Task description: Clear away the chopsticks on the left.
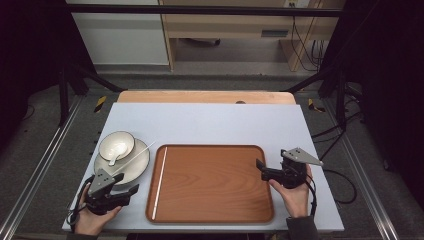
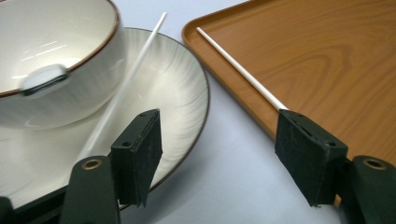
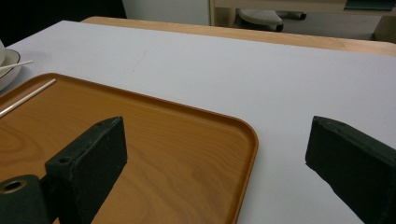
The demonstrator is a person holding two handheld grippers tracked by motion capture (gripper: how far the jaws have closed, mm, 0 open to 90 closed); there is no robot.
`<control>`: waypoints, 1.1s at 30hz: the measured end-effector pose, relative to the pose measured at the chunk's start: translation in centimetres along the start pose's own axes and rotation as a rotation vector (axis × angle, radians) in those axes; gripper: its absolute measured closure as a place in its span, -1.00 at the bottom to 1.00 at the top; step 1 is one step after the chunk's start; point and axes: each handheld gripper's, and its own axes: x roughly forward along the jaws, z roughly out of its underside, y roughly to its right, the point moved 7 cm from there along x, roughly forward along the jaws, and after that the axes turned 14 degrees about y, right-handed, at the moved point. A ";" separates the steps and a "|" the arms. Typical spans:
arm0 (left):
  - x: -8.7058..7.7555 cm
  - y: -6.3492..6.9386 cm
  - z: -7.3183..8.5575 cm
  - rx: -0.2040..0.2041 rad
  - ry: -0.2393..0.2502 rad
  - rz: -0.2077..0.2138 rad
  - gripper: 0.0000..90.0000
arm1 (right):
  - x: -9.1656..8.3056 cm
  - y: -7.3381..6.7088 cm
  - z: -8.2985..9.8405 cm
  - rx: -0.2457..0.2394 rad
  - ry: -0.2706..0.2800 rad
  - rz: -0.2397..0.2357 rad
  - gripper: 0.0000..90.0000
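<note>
A brown wooden tray (image 1: 210, 182) lies in the middle of the table, with a white chopstick (image 1: 159, 182) along its left inner edge. To its left, a white plate (image 1: 134, 167) carries a white bowl (image 1: 116, 145) with a spoon (image 1: 114, 157) in it, and a second chopstick (image 1: 139, 154) rests across the plate. My left gripper (image 1: 134, 189) is open at the plate's near edge; its jaws straddle the gap between plate (image 2: 173, 88) and tray (image 2: 317, 60). My right gripper (image 1: 261, 170) is open over the tray's right rim (image 3: 250, 140).
The table has a pale blue-grey mat (image 1: 210, 122) with a wooden strip (image 1: 205, 96) at its far edge. Dark frame posts (image 1: 62, 95) stand at both sides. Open mat lies beyond the tray and to its right.
</note>
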 end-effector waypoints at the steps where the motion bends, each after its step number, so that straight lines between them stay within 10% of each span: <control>1: -0.1 -0.3 0.1 -0.004 0.000 -0.004 -0.29 | 0.0 0.0 0.0 -0.001 0.000 0.000 -0.88; 20: -0.4 -5.2 0.4 0.028 -0.064 -0.090 0.01 | 0.2 -0.3 0.2 -0.006 -0.011 -0.010 -0.87; 33: 1.1 -6.6 1.0 0.032 -0.126 -0.069 0.37 | 0.4 -0.3 0.5 -0.013 -0.021 -0.003 -0.87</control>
